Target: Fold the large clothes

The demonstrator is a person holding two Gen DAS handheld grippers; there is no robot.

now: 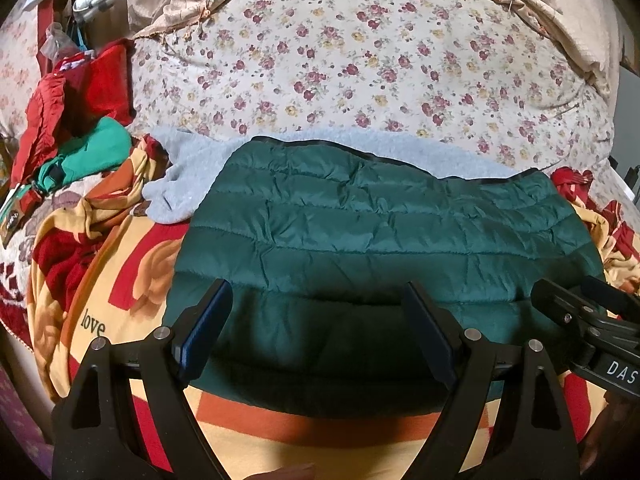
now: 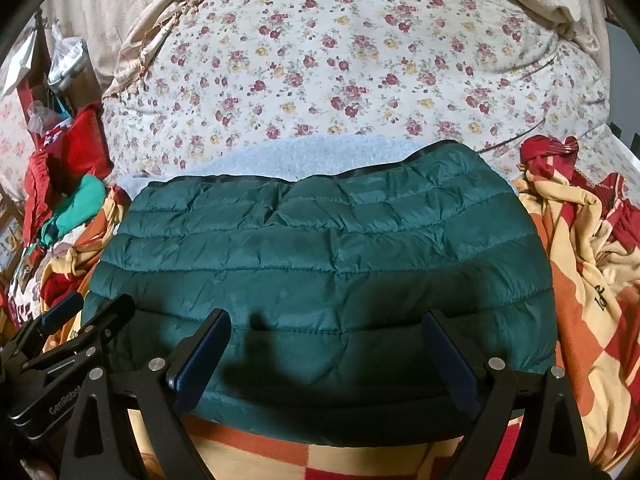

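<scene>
Bedroom scene: floral sheet [image 1: 360,60] covers the bed at rear; yellow-red blanket [image 1: 132,264] in foreground. Green quilted jacket [image 1: 380,224], folded flat, lies on the blanket w/ a grey fleece garment [image 1: 180,188] showing along its far and left edges. Pile of red and green clothes [image 1: 80,120] at far left. Left gripper [image 1: 316,320] and right gripper [image 2: 326,344] both hover over the jacket's near edge, side by side, fingers spread wide, nothing held. Contact w/ fabric: cannot tell.
</scene>
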